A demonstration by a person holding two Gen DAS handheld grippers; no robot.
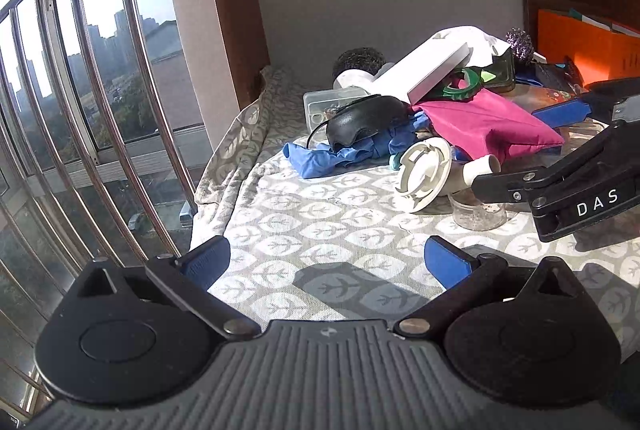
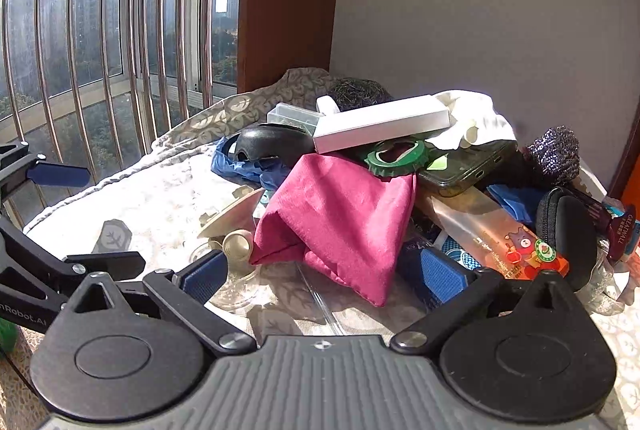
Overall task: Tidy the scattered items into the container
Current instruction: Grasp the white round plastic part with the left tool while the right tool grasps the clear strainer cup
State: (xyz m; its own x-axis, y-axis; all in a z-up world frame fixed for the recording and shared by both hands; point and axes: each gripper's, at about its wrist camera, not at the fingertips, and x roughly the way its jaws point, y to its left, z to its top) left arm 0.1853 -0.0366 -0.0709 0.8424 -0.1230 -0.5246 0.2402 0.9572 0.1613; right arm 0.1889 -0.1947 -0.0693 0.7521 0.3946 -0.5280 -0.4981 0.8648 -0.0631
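A heap of items lies on the leaf-patterned cloth [image 1: 320, 214]: a magenta cloth [image 2: 340, 214], a long white box [image 2: 380, 124], a green cap-shaped ring [image 2: 396, 156], a black mouse [image 1: 366, 118], a blue rag [image 1: 332, 156] and a white plastic fitting [image 1: 424, 174]. My left gripper [image 1: 326, 262] is open over bare cloth in front of the heap, with nothing between its pads. My right gripper [image 2: 322, 276] is open too. The lower corner of the magenta cloth lies between its blue pads [image 2: 440, 278] without being pressed. A thin clear plastic edge [image 2: 320, 306] shows under it.
Steel window bars [image 1: 80, 110] run along the left, just past the table's edge. A grey wall [image 2: 480, 10] backs the heap. A phone [image 2: 468, 166], a purple scourer [image 2: 554, 154], a black zip case [image 2: 568, 230] and a small clear tub [image 1: 478, 216] lie at the right.
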